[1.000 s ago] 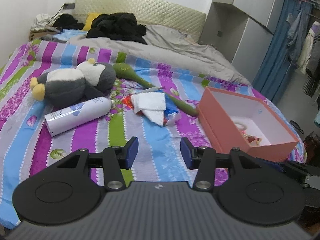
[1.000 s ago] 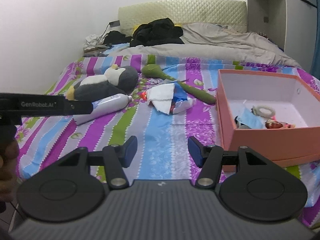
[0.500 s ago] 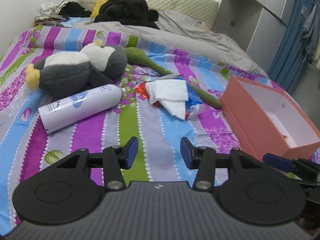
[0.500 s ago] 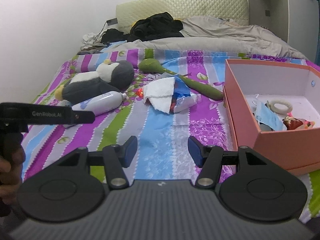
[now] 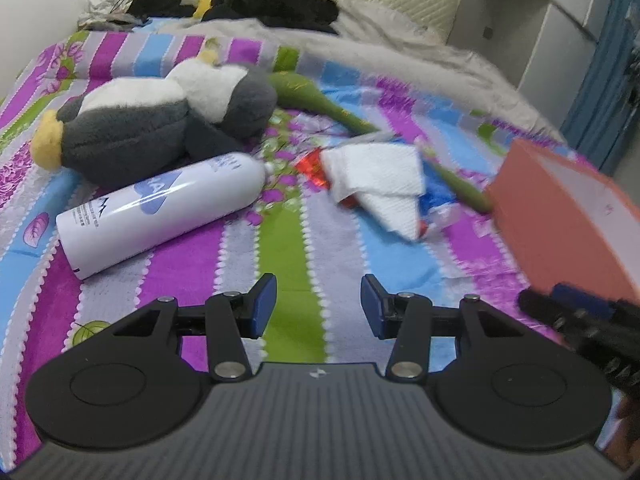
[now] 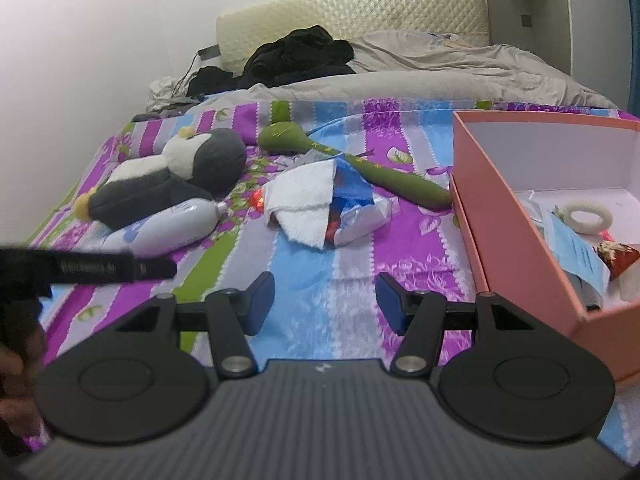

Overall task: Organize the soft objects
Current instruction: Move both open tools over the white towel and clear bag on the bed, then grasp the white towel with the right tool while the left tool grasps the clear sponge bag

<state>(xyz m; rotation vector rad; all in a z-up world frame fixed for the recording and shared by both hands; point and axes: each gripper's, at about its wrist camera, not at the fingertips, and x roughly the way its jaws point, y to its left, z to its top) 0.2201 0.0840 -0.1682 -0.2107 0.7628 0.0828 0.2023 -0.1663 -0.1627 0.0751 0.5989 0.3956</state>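
While both tools sit low over the bed, neither grips anything: left hand-held gripper has its blue-padded jaws parted about halfway, only striped sheet between them; right hand-held gripper same, jaws apart and empty. Bedsheet is woven cotton-like, stripes in purple, blue, green and grey with floral print and white scalloped edging. Soft items lie mid-bed: a fuzzy grey-and-white plush penguin with yellow feet and beak, on its side; a long green felt-like plush, bulbous at one end, tapering toward the box; a folded white terry cloth draped over crinkled blue-and-silver foil wrapping, with a red shiny scrap beside it. A glossy white cylindrical spray can lies touching the penguin's underside; blue mountain logo on it, lettering too blurred to read. Rigid salmon cardboard box, white inside, sits at the bed's right, holding a white ring, a pale blue sheet and small bits. Left tool's black bar, seen from the right wrist, carries white print, blurred. Quilted cream headboard, grey duvet, black clothes behind.
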